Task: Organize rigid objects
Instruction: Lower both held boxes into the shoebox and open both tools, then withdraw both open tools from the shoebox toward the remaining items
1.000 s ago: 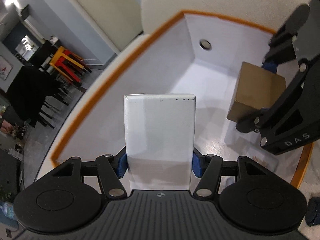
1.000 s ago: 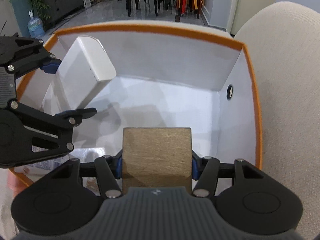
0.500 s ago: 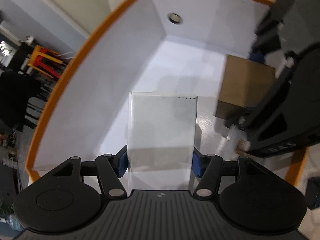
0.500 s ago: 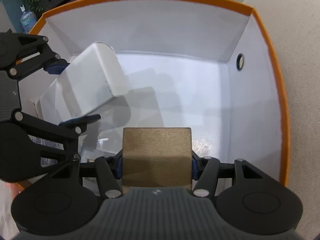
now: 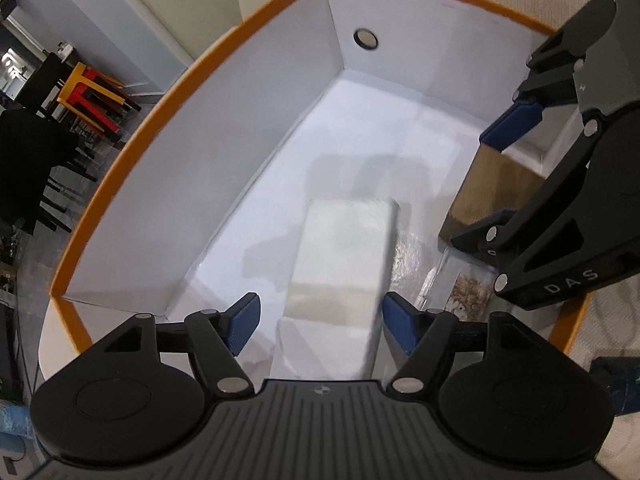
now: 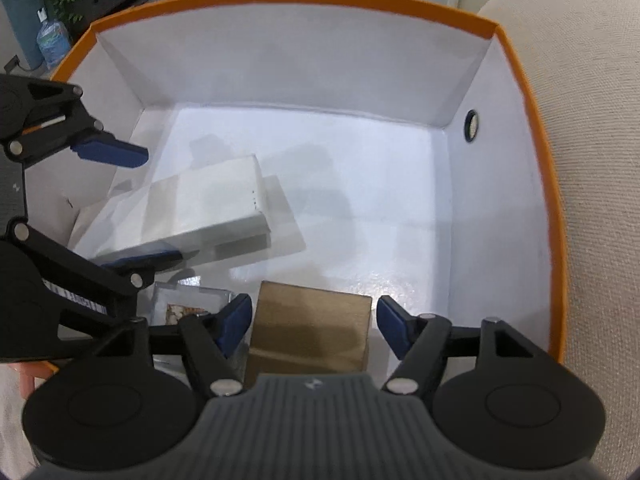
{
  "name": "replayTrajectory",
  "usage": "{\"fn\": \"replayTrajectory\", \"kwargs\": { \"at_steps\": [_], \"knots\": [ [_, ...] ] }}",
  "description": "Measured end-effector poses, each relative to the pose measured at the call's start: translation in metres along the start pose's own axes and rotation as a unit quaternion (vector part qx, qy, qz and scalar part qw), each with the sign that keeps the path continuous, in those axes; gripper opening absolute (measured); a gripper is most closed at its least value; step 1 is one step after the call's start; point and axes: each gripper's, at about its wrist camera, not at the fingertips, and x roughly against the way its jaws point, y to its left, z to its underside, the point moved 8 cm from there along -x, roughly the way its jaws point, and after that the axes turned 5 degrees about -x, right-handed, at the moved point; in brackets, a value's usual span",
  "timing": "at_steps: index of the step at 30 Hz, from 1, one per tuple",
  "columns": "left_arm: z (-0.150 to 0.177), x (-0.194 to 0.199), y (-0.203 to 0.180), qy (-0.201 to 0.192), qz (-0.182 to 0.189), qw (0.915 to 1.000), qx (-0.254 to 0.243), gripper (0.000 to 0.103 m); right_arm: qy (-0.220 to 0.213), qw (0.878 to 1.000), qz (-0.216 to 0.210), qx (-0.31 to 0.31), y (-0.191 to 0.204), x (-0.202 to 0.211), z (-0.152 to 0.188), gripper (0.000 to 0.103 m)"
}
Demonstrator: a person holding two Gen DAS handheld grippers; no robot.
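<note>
A white box [image 5: 344, 260] lies on the floor of the white bin with the orange rim [image 5: 224, 168]. My left gripper [image 5: 322, 324] straddles its near end, jaws opening, with a gap at each blue pad. A brown box [image 6: 312, 328] rests on the bin floor between the pads of my right gripper [image 6: 313, 325], whose jaws are also opening and stand clear of it. In the right wrist view the white box [image 6: 208, 208] lies between the fingers of the left gripper [image 6: 130, 204]. In the left wrist view the right gripper [image 5: 496, 184] hangs over the brown box [image 5: 492, 192].
A clear packet with brown contents [image 6: 188, 304] lies in the bin's near corner between the two boxes. A round grommet hole [image 5: 366, 38] pierces one bin wall [image 6: 280, 72]. A beige cushion [image 6: 592, 160] flanks the bin. Orange and red chairs [image 5: 92, 92] stand far off.
Both grippers have spread their jaws and let go. The white box has dropped from the left pads onto the bin floor, and the brown box sits free between the right pads.
</note>
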Motion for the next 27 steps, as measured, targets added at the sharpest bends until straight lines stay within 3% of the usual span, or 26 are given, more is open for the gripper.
{"fn": "replayTrajectory", "kwargs": {
  "at_steps": [7,12,27],
  "knots": [
    [-0.008,0.022,0.008,-0.027,-0.008,0.9993,0.024,0.085,-0.022,1.000,0.004,-0.001,-0.001,0.020,0.001,0.068],
    [-0.011,0.041,0.014,-0.042,-0.040,0.9981,0.022,0.089,-0.037,0.999,0.002,-0.002,0.000,0.039,-0.001,0.068],
    [0.008,0.097,0.033,-0.062,-0.080,0.9939,0.044,0.089,-0.073,0.997,0.009,0.004,-0.001,0.098,0.004,0.069]
  ]
}}
